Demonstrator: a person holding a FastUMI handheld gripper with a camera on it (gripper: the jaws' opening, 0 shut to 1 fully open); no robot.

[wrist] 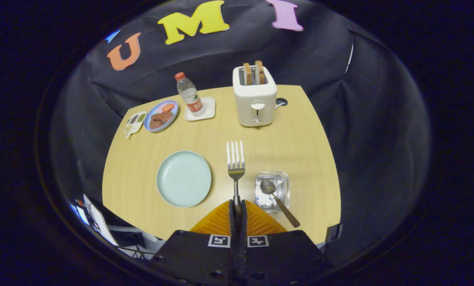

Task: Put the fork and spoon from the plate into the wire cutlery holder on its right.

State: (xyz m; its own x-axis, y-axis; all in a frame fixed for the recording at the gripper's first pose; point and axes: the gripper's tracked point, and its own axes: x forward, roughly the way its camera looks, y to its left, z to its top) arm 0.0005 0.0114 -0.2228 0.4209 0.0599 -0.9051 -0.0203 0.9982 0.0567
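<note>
While the fork (236, 161) stands out ahead of the tool (237, 206), its handle is pinched between the two fingers, which are closed tight on it, tines pointing away over the bench (300, 131). It hangs between the pale green plate (184, 178), now bare, and the wire cutlery holder (272, 192) just to the right. The spoon (276, 198) already leans in that holder, bowl down, handle slanting out toward the tool.

I judge the fork to be stiff, light and rather slick, being plain metal. A grip this low on the handle leaves a long lever ahead of the fingers, so it could swing or slip if the tool jerks. Taking it nearer the middle would be steadier, though the present hold looks square enough.

The holder looks light itself, and a knock from the fork could shift it. The spoon's handle takes up the near side of the holder, so the fork probably wants the free far side.

Farther back stand a white toaster (255, 97) with bread in it, a water bottle (189, 94) on a coaster (200, 109), a blue plate of food (161, 115) and a small tray (135, 122), all well apart from the work and not in the way.
</note>
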